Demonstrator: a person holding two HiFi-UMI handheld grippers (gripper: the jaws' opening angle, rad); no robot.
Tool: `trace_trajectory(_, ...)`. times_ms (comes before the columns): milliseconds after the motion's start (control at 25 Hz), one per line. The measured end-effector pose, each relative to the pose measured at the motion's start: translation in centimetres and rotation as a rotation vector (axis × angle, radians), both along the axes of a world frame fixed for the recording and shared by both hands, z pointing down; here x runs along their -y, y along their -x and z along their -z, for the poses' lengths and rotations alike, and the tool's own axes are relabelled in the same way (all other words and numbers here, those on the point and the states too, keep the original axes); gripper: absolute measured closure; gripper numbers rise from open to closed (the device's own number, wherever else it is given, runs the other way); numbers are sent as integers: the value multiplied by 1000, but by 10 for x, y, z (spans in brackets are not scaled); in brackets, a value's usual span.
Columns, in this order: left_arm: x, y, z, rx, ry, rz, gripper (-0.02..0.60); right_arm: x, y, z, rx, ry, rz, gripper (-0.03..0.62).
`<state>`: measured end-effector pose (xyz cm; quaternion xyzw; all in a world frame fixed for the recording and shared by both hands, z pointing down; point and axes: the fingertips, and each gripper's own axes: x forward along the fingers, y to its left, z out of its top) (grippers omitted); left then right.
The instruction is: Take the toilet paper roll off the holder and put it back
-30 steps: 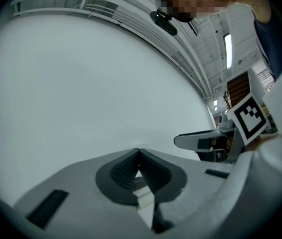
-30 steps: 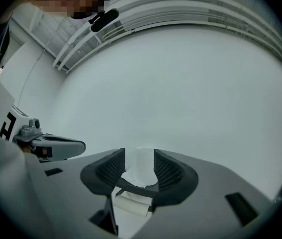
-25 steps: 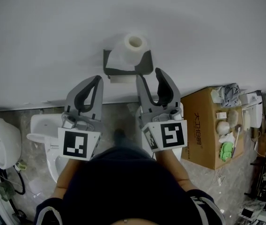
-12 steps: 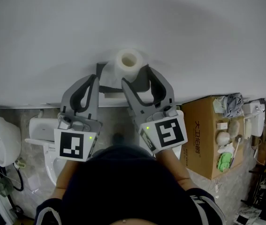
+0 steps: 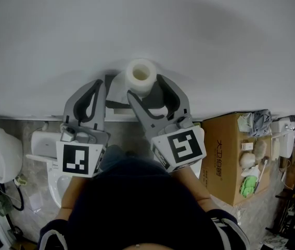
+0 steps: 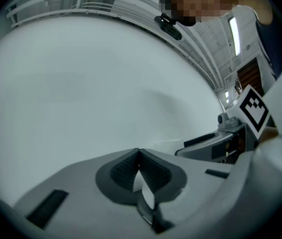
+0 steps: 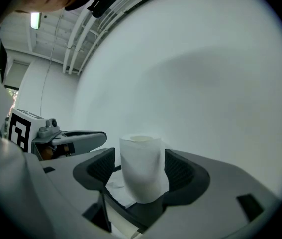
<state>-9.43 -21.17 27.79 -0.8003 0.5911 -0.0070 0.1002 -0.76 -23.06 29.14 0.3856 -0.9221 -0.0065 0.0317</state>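
A white toilet paper roll (image 5: 140, 76) (image 7: 141, 168) stands upright on a dark grey wall holder (image 5: 109, 81) (image 7: 141, 210), with a loose paper tail under it. My right gripper (image 5: 144, 86) (image 7: 140, 158) is level with the roll. Its jaws have just been opening and now stand on either side of the roll. The left pad shows a small gap and the right pad sits very close. To the left of the holder, my left gripper (image 5: 98, 83) (image 6: 139, 153) is shut with nothing held, its tips near the wall.
The plain white wall (image 5: 147, 25) fills the view ahead. Below are a white toilet (image 5: 46, 155), a white appliance (image 5: 1, 155) at far left, and a cardboard box (image 5: 222, 150) with several small items on the right.
Both grippers have moved forward to the wall. The right jaws have spread wider and now flank the roll, which was ahead of them before.
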Motion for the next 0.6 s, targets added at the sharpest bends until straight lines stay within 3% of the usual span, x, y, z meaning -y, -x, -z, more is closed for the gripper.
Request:
trace_trajectory(400,9,0,11,19,-37,-65,583,11,12,-7,-69,-5,-69,287)
trace_trajectory(600,15,2,15,13,-10,-108,583,18,13,-7,-76,2,-132,289)
